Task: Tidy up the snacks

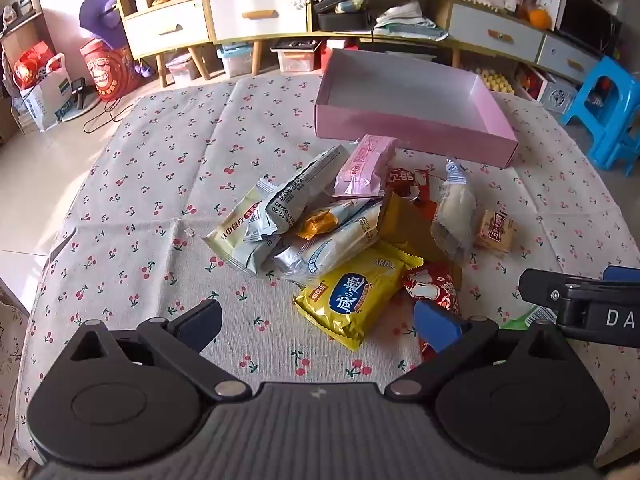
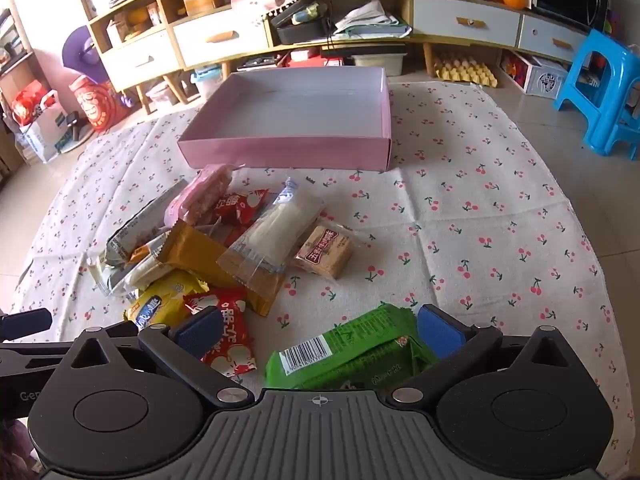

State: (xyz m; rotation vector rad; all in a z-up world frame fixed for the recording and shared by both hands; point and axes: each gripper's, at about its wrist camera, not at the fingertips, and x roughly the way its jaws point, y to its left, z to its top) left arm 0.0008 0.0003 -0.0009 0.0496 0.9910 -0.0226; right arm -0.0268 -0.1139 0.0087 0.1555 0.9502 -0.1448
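We hold both grippers wide open over the cherry-print cloth (image 1: pixel 160 184): left gripper (image 1: pixel 318 326) above a yellow packet (image 1: pixel 352 296), right gripper (image 2: pixel 320 334) straddling a green packet (image 2: pixel 352 354); the pink box (image 2: pixel 288 152) sits beyond the snack pile (image 1: pixel 328 216).

The left gripper (image 1: pixel 318 326) is black plastic with two arms that end in blue pads (image 1: pixel 436 326). Each arm has a triangle hole and a big round disc. Small shiny silver pins sit at the joints. The body between them is grey with ridges and a tiny white mark. The right gripper (image 2: pixel 320 334) looks the same, with blue pads (image 2: pixel 440 334) and a small white cross-in-circle mark on its grey body.
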